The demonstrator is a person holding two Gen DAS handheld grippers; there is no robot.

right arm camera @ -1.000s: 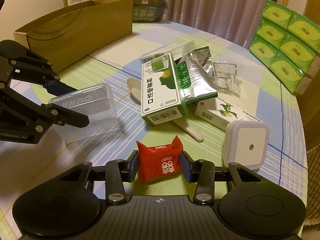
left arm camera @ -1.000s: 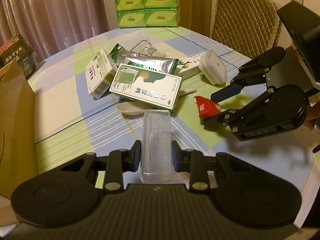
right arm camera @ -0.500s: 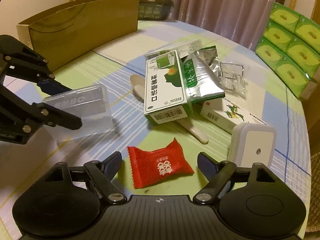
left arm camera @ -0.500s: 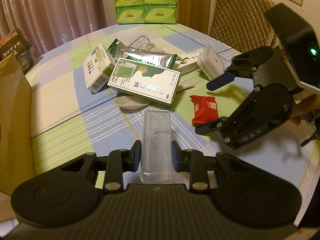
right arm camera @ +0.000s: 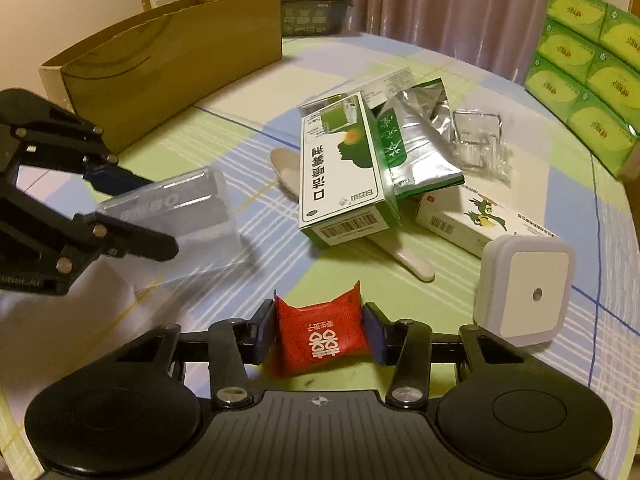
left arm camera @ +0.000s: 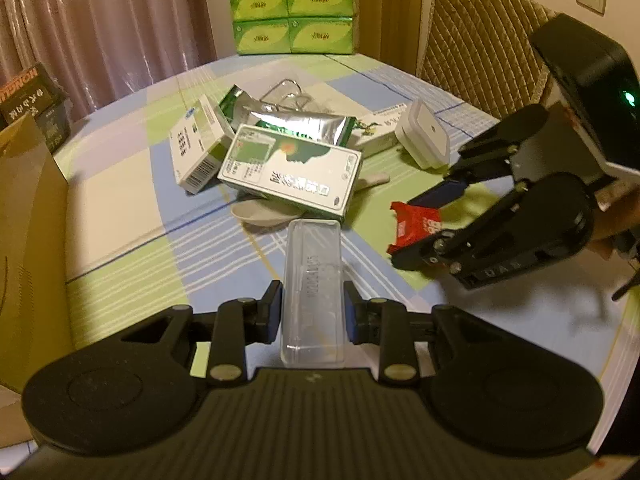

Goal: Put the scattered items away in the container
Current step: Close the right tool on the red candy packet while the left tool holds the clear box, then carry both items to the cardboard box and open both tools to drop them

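Note:
In the left wrist view my left gripper (left arm camera: 312, 312) is shut on a clear plastic case (left arm camera: 313, 272), held just above the checked tablecloth. The right wrist view shows that case (right arm camera: 188, 204) in the left gripper (right arm camera: 156, 216) at the left. My right gripper (right arm camera: 320, 330) is closing, and its pads press the sides of a red snack packet (right arm camera: 320, 332) low over the table. From the left wrist view the packet (left arm camera: 416, 222) sits in the right gripper (left arm camera: 408, 228). The open cardboard box (right arm camera: 172, 64) stands at the far left.
A pile lies mid-table: a green-white medicine box (right arm camera: 344, 176), a silver foil pouch (right arm camera: 416, 148), a white spoon (right arm camera: 404, 258), a bird-printed box (right arm camera: 472, 216), a clear holder (right arm camera: 476, 140), a small white box (left arm camera: 198, 148). A white night light (right arm camera: 524, 292) sits right. Tissue packs (right arm camera: 584, 64) and a chair (left arm camera: 480, 40) border the table.
The right gripper opened wide over the red packet, which lay on the table, then closed on it again. The left gripper and its case stayed put.

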